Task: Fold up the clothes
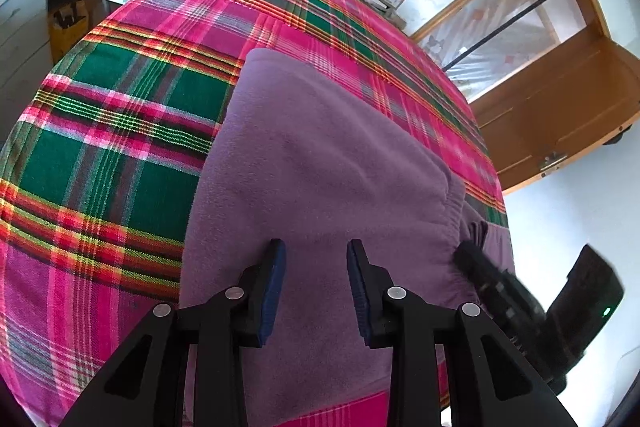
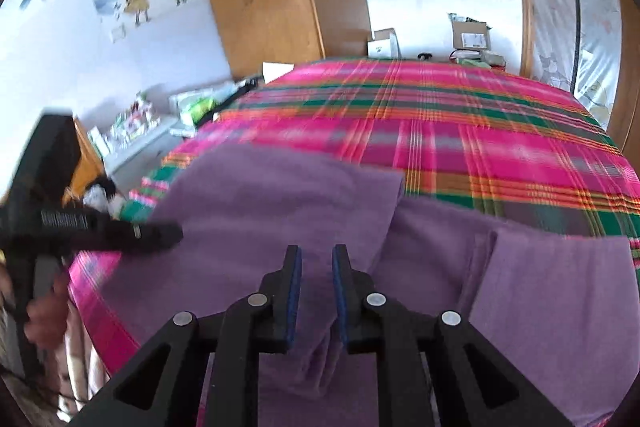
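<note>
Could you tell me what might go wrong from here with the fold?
1. Both tongs are open and hold nothing: left tongs, right tongs. A shallow pinch may lift one layer only.
2. The purple garment lies near the bed edge, so a pull toward it could drag it off the plaid sheet.

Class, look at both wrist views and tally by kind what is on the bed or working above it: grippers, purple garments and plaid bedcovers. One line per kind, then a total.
Grippers: 2, left gripper and right gripper, jaws of both apart
Purple garment: 1, partly folded
Plaid bedcover: 1
Total: 4
</note>
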### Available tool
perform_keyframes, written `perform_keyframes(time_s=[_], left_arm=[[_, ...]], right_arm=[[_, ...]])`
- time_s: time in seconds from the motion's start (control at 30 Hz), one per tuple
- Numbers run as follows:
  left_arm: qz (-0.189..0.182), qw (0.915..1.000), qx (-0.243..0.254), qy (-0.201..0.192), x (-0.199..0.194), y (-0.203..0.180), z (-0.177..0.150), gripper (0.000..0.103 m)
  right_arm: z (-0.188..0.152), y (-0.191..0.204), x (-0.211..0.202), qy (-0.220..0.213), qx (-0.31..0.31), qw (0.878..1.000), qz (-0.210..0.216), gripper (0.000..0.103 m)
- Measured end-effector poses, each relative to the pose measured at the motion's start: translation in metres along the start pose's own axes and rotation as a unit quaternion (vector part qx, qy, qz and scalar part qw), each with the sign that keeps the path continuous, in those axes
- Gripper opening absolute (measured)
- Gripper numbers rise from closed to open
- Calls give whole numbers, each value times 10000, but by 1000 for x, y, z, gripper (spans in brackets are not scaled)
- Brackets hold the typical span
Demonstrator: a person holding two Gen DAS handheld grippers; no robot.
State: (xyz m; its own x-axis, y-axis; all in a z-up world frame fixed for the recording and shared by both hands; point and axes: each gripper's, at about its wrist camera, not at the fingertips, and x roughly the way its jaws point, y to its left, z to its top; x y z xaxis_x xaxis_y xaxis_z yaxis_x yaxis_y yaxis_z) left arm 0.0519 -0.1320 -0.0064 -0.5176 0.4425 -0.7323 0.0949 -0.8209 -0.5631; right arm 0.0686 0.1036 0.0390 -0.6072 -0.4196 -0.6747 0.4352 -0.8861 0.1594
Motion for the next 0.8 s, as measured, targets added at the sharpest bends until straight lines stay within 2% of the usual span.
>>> perform_keyframes(time_s=[0.2,0.6,0.7,0.8], left_arm=[[56,10000,66,-24,1,-2,-1,33],[197,9993,294,-109,2,-8,-5,33],[347,9981,486,-162,2,-13,-8,33],[553,9955,730,-225,1,-19,-12,33]], right_arm=[[-14,-1,-3,27,-16,10000,-77,22],[-30,15,-17,-46,-264,9995,-165,23],[-30,11,-21,-14,-142,9998,-151,24],[-24,21,-26,-95,-302,9990,-319,24]])
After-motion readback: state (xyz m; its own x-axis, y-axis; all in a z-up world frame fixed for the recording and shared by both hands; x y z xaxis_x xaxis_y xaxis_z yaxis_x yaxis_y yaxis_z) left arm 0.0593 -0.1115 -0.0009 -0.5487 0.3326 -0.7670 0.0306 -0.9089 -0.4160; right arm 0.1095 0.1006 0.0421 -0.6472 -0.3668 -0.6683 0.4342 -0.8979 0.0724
